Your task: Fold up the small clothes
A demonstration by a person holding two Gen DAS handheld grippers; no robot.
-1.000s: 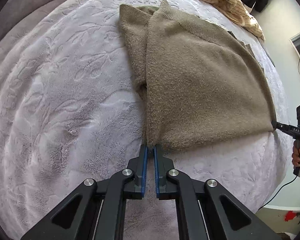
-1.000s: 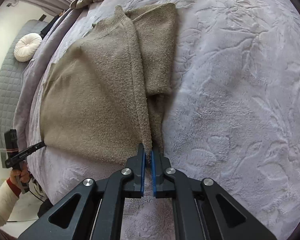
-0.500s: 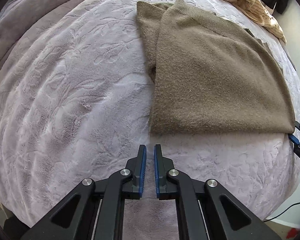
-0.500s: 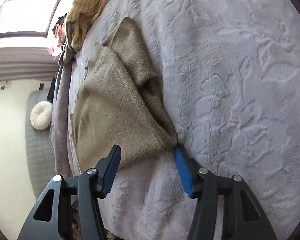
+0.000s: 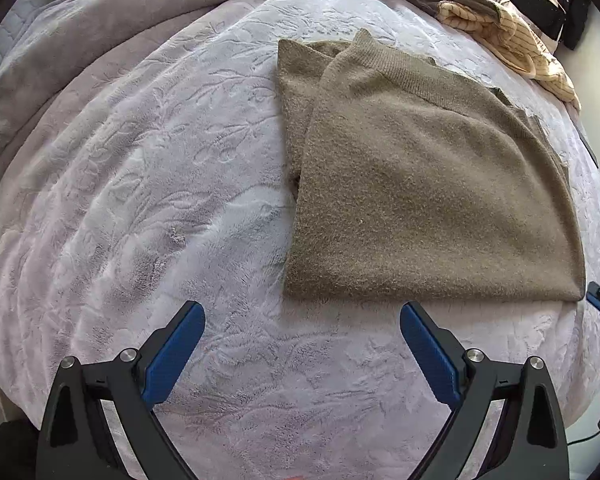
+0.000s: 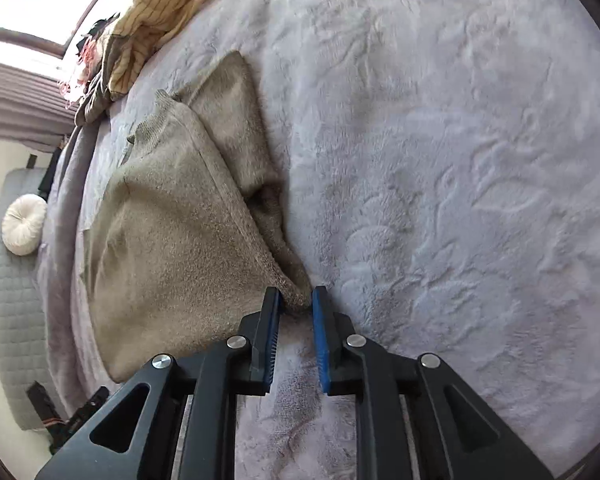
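Left gripper: jaws opening, spread wide, nothing between, hovering over lilac blanket just short of near hem. Right gripper: jaws closing around near corner of olive sweater. Sweater folded flat mid-bed. Far edge: striped garment.
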